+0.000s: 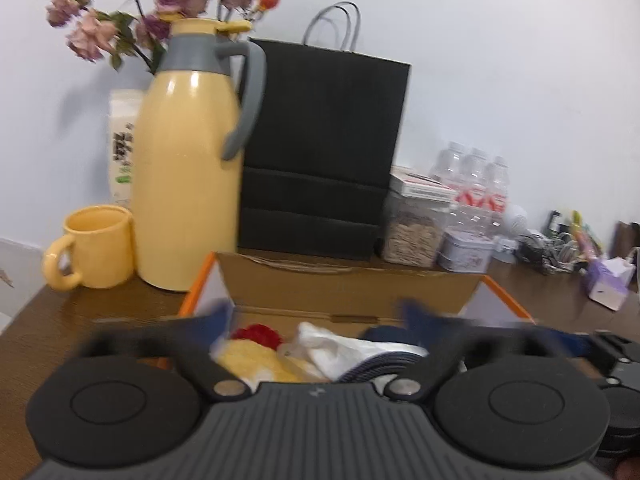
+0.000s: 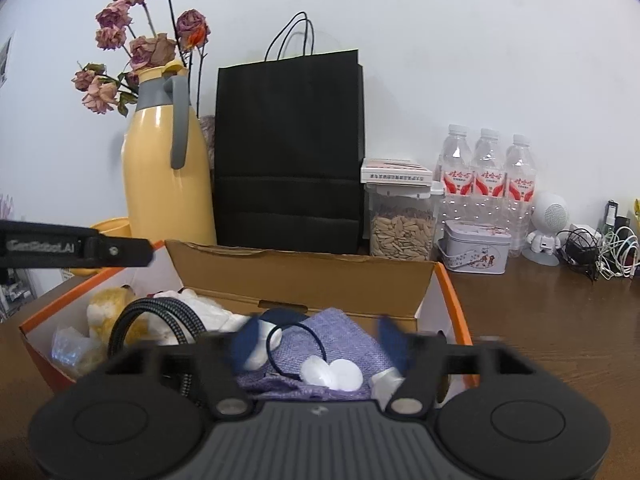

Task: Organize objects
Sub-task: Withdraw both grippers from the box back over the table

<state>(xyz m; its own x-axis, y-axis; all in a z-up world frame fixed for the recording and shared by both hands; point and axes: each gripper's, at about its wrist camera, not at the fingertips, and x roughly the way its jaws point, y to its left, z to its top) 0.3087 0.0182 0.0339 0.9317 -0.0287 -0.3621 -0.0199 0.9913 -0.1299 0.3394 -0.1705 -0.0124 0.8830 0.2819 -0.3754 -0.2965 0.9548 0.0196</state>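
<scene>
- While you are hovering both tools over the open cardboard box (image 2: 304, 276), you are carrying nothing: the left gripper (image 1: 316, 312) is spread wide over the yellow plush (image 1: 248, 356) and white cloth (image 1: 340, 344), and the right gripper (image 2: 316, 336) is also wide, empty, above the purple cloth (image 2: 344, 336).
- Two white cotton pads (image 2: 332, 374) and a dark hair tie (image 2: 296, 344) are lying on that cloth, touching one another; a braided cable (image 2: 160, 320) is looping just beside, toward the plush.
- You are probably picking the next item, so be choosing one thing only. Come straight down, keeping the fingers clear of the hair tie loop.
- Blur is smearing both sets of fingertips, so be slowing before closing.
- Your left tool is reaching across the box's left corner; keep the two apart.
- Box is sitting on the wooden table (image 2: 540, 320), in front of the black paper bag (image 2: 288, 152) and yellow jug (image 2: 164, 176).
</scene>
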